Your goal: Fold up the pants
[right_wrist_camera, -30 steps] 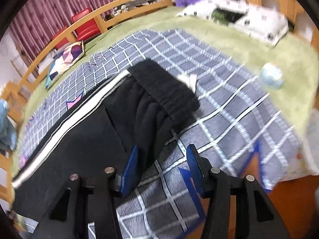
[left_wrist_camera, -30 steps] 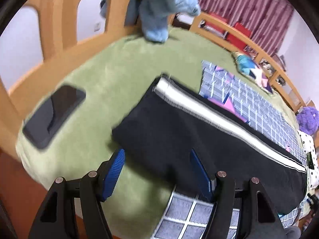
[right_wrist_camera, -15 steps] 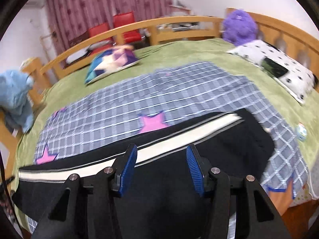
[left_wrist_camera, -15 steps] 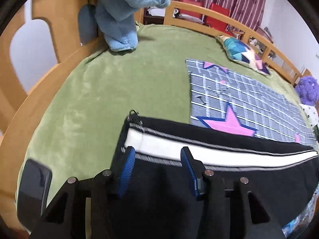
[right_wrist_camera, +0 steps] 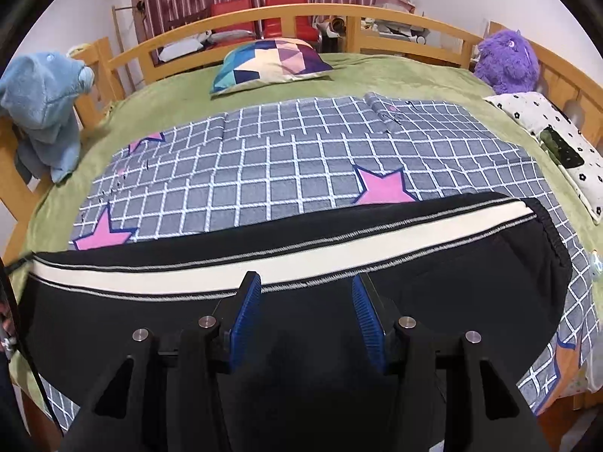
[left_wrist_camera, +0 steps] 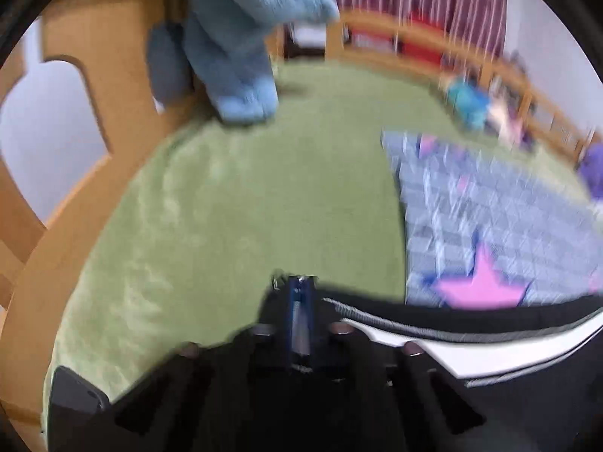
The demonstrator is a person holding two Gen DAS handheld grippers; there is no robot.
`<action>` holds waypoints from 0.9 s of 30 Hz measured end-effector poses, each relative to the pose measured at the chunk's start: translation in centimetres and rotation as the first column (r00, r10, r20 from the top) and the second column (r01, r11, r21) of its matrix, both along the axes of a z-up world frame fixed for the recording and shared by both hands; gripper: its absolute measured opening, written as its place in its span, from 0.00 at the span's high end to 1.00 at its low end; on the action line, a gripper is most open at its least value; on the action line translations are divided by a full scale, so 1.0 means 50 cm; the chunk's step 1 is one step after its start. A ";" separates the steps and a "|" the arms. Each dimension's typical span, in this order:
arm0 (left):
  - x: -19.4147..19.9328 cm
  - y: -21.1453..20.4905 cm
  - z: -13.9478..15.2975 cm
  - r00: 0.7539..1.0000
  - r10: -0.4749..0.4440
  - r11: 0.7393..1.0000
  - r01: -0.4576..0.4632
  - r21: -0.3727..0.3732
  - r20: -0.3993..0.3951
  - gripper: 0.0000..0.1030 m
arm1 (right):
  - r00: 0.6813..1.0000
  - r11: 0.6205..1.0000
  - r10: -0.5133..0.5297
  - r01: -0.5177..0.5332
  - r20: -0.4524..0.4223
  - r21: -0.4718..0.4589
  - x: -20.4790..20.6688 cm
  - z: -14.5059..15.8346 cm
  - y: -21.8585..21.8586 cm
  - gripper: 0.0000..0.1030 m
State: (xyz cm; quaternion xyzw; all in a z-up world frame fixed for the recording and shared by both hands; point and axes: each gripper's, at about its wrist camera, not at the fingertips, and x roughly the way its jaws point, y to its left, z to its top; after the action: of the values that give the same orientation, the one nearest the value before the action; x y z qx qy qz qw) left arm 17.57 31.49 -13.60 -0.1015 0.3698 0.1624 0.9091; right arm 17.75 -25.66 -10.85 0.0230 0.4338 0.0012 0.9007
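Black pants (right_wrist_camera: 339,324) with a white side stripe lie flat across the grey checked blanket, waistband at the right, leg cuffs at the left. My right gripper (right_wrist_camera: 306,314) is open and hovers over the middle of the pants. In the blurred left wrist view my left gripper (left_wrist_camera: 299,314) is shut on the cuff end of the pants (left_wrist_camera: 471,339), which lies over the green bedspread; the white stripe runs off to the right.
A dark phone (left_wrist_camera: 75,395) lies on the green bedspread (left_wrist_camera: 245,207) by the wooden rail. A blue plush (right_wrist_camera: 41,101) hangs on the bed frame. A patterned cushion (right_wrist_camera: 267,62), purple plush (right_wrist_camera: 507,62) and white pillow (right_wrist_camera: 546,135) lie at the edges.
My left gripper has closed on the pants' cuff end and the view has shaken. My right gripper has lifted back a little over the pants' middle, still open.
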 end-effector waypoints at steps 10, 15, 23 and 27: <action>-0.004 0.021 -0.029 0.995 -0.102 0.988 0.099 -0.122 -0.021 0.97 | 0.998 1.000 0.013 -0.013 -0.058 -0.011 0.000 -0.040 -0.012 0.51; 0.002 -0.004 -0.063 0.986 -0.145 0.979 0.131 -0.159 -0.078 0.62 | 0.997 0.998 0.048 -0.051 -0.061 -0.036 0.000 -0.048 0.006 0.51; 0.038 0.008 -0.095 0.981 -0.061 0.994 0.044 -0.097 -0.186 0.62 | 0.994 0.997 0.056 -0.061 -0.095 -0.044 0.002 -0.065 0.004 0.51; 0.035 0.011 -0.108 0.982 -0.112 0.981 0.086 -0.172 -0.150 0.62 | 0.992 0.997 0.062 -0.067 -0.107 -0.047 0.003 -0.070 0.009 0.51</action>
State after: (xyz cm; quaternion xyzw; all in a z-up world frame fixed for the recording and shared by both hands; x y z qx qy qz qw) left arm 19.33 32.02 -18.98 -0.1444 0.4580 0.0932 0.8722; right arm 17.89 -25.22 -14.36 -0.0139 0.4811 0.0183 0.8764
